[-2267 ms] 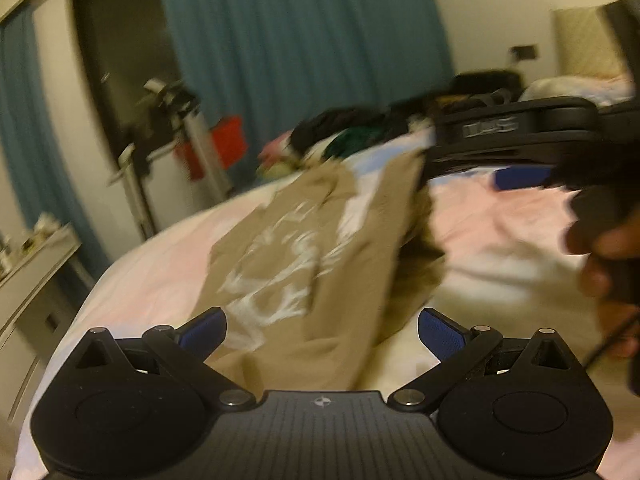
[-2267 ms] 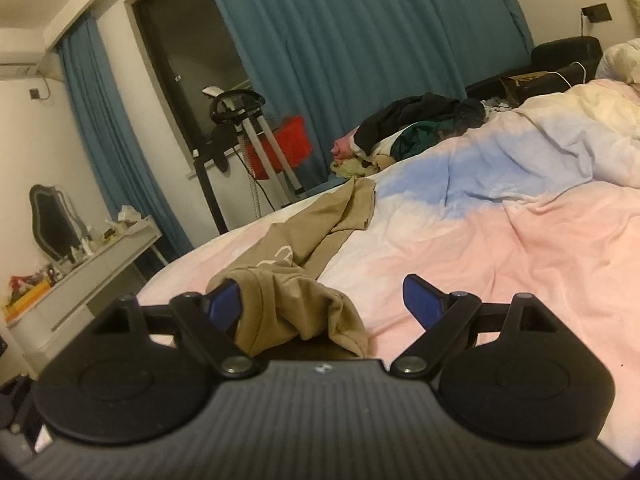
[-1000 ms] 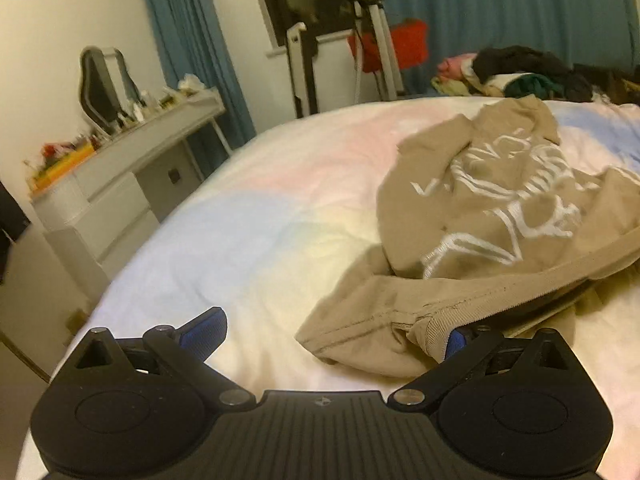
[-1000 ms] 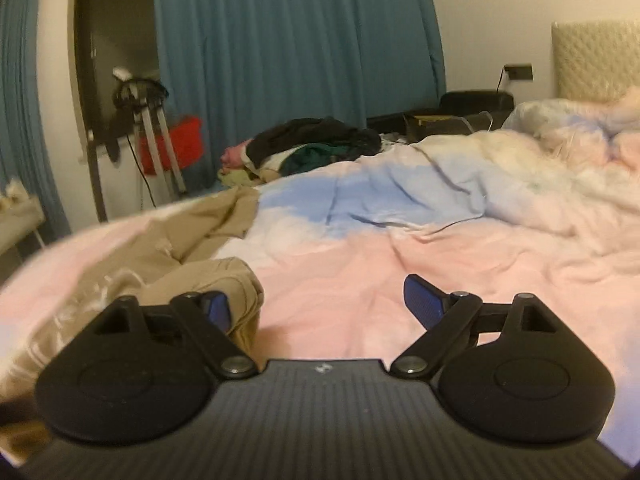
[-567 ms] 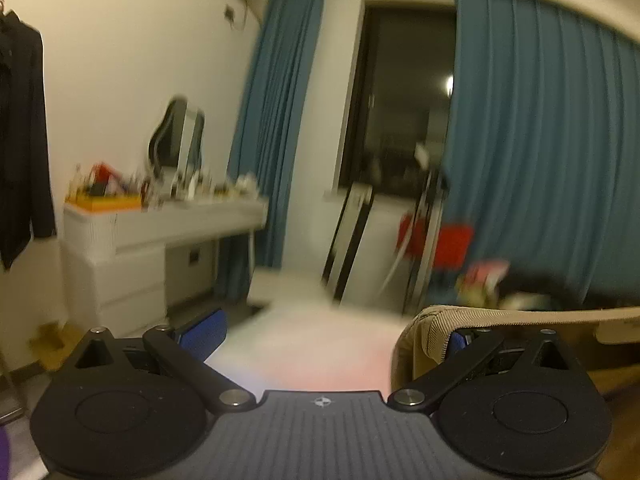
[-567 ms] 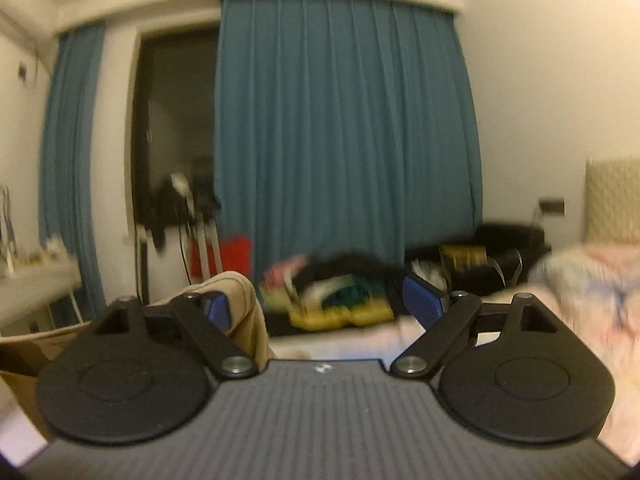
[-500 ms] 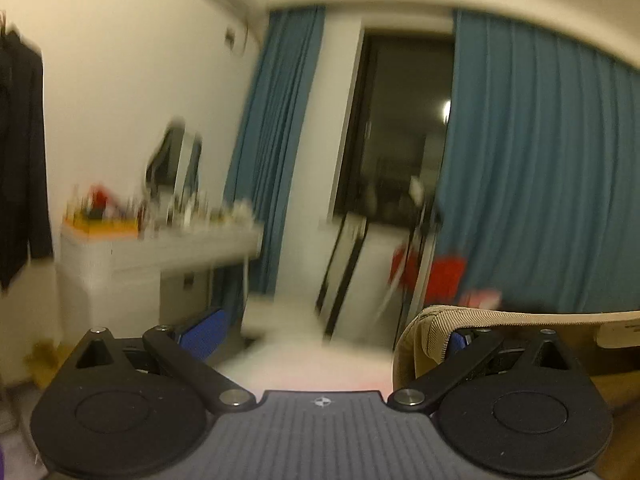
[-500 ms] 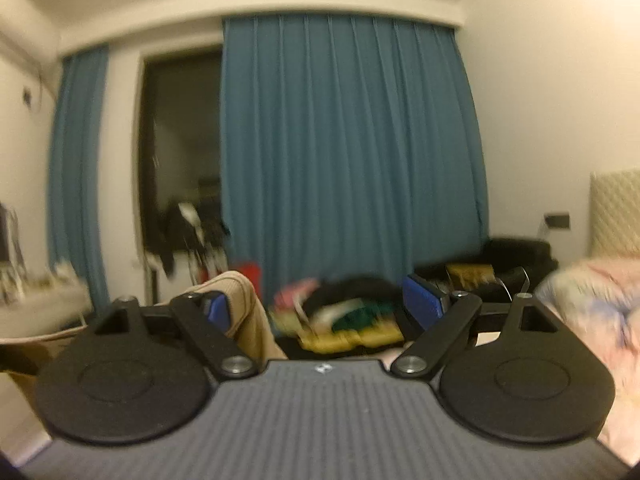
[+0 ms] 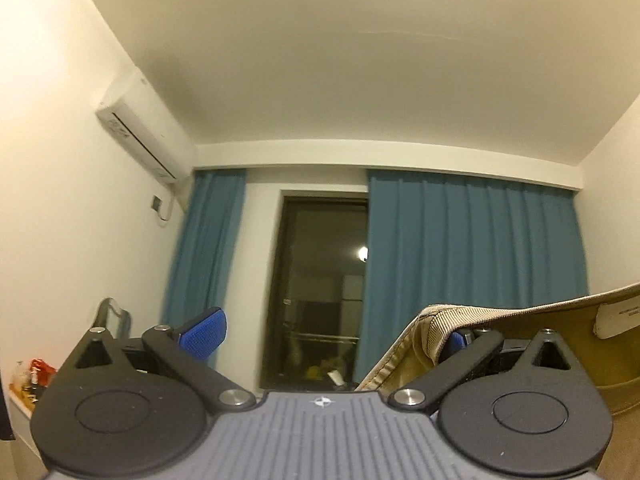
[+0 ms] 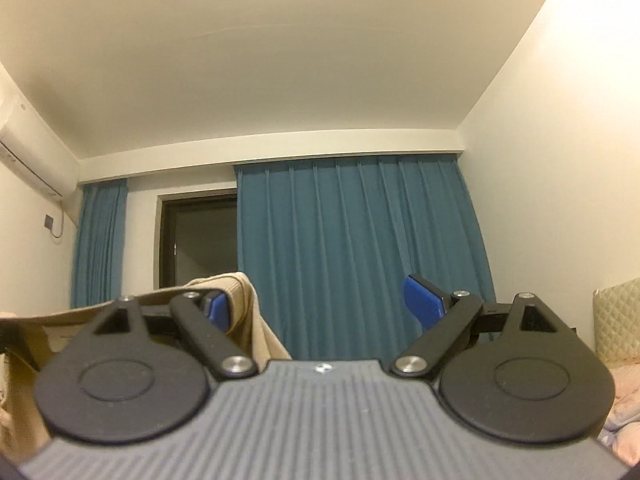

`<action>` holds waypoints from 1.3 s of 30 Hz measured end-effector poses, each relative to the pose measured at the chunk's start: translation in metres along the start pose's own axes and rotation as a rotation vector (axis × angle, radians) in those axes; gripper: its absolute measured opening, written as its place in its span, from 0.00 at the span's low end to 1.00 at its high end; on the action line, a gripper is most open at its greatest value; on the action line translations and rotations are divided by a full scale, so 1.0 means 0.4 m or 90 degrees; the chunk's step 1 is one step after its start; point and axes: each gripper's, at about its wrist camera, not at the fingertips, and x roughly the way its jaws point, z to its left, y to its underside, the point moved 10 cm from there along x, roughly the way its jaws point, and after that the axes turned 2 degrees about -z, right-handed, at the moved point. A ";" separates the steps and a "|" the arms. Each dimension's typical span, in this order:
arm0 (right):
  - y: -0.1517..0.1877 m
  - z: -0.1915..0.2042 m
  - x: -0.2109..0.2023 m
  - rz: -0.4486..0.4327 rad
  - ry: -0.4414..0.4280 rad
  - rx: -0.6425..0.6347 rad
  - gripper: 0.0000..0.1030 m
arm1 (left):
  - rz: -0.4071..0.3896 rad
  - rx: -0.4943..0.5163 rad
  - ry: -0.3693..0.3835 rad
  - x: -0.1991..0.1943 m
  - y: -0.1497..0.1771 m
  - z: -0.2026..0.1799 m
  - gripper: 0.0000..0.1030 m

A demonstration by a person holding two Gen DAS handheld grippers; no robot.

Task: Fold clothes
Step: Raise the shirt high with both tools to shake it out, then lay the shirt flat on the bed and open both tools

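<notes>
Raised since bed: ribbed tan garment [image 9: 492, 322], fingers [image 9: 204, 332] spread

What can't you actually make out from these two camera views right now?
- Most of the tan garment: cut off by the left view's right edge, and in the right view hidden behind the right gripper.
- The bed: only a corner shows.
- The left gripper: its right pad is draped by cloth.
</notes>
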 end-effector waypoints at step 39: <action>2.073 -0.091 0.882 0.787 -0.086 -0.098 0.84 | 0.764 0.172 0.102 1.198 2.114 -0.261 1.00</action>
